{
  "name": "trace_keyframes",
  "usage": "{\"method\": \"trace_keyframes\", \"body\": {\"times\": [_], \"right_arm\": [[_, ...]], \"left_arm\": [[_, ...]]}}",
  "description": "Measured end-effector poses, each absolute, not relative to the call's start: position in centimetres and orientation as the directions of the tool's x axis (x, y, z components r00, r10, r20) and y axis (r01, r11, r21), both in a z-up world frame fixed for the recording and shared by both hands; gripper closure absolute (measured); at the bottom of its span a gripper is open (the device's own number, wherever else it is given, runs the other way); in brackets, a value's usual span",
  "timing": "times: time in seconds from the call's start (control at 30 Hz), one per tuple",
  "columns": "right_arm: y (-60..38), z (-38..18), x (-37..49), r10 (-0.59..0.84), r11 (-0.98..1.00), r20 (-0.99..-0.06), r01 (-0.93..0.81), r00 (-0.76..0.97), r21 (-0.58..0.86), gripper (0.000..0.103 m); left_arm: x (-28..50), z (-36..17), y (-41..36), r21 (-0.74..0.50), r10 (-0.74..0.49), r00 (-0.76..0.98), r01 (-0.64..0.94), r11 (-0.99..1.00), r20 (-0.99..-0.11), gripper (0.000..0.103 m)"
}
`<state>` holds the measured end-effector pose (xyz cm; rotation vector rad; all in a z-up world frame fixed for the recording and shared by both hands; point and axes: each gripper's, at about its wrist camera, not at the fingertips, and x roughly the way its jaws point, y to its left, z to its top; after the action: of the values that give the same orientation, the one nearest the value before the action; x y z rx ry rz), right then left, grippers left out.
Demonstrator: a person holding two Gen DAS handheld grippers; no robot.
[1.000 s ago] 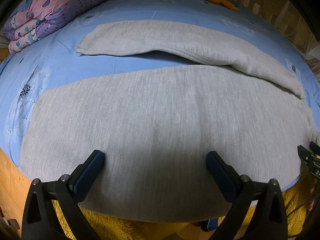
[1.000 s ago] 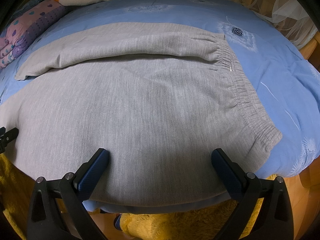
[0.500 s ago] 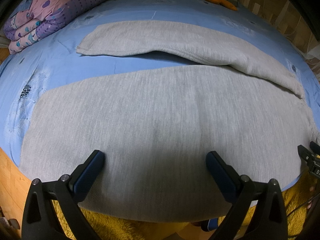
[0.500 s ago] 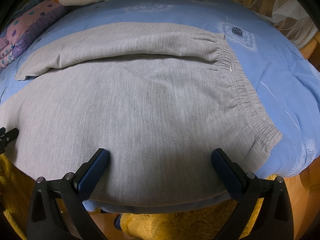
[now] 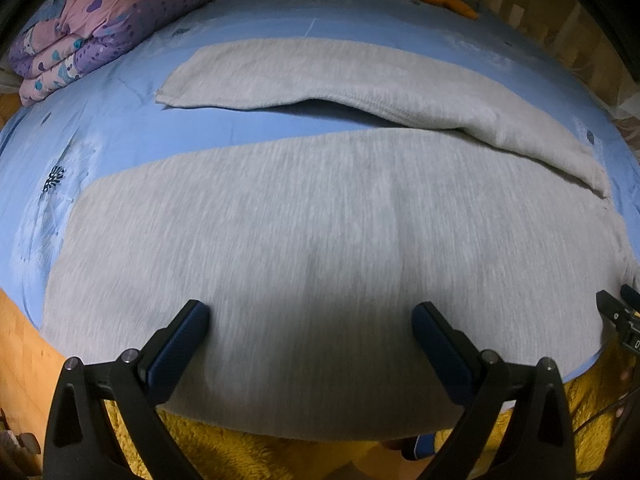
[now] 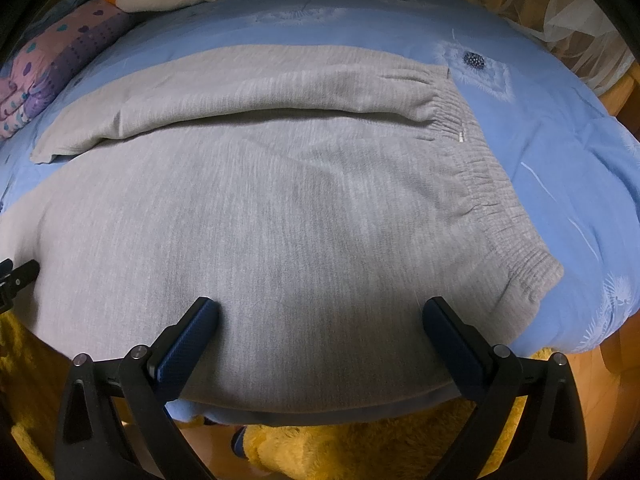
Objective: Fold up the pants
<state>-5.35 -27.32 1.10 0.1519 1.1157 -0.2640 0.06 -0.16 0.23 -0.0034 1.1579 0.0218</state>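
I see the grey knit sweatpants (image 5: 320, 232) spread flat on the blue printed bedsheet (image 5: 120, 120), filling mid-frame in both views, elastic waistband (image 6: 492, 184) at right of the right view. My left gripper (image 5: 311, 320) and right gripper (image 6: 320, 316) gape wide, empty, seemingly just above the near hem, though blur obscures contact
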Motion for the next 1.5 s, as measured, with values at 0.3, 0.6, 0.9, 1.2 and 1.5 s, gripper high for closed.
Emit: {"method": "trace_keyframes", "body": {"times": [0.3,0.6,0.9,1.2,1.5], "right_arm": [[-27.5,1.5,-5.2,-0.109,0.962,-0.904,0.274,0.414,0.009,0.000],[-27.2,2.4,-5.2,-0.066,0.974,-0.905,0.224,0.419,0.032,0.000],[-28.3,3.4,-4.2,-0.015,0.976,-0.904,0.201,0.428,0.079,0.000],[-29.9,4.8,-2.9,-0.005,0.977,-0.896,0.194,0.443,0.091,0.000],[-33.0,7.3,0.9,-0.009,0.982,-0.883,0.171,0.470,0.082,0.000]], "left_arm": [[0.0,0.5,-0.1,0.007,0.015,0.382,-0.022,1.000,-0.924,0.000],[-0.3,1.1,0.2,0.006,0.001,0.333,0.014,1.000,-0.943,0.000],[-0.4,3.0,1.3,-0.048,-0.034,0.324,-0.033,0.998,-0.945,0.000],[2.4,5.1,1.4,-0.039,-0.035,0.331,-0.004,0.999,-0.943,0.000],[8.8,6.4,0.5,-0.029,-0.045,0.353,0.048,0.998,-0.935,0.000]]}}
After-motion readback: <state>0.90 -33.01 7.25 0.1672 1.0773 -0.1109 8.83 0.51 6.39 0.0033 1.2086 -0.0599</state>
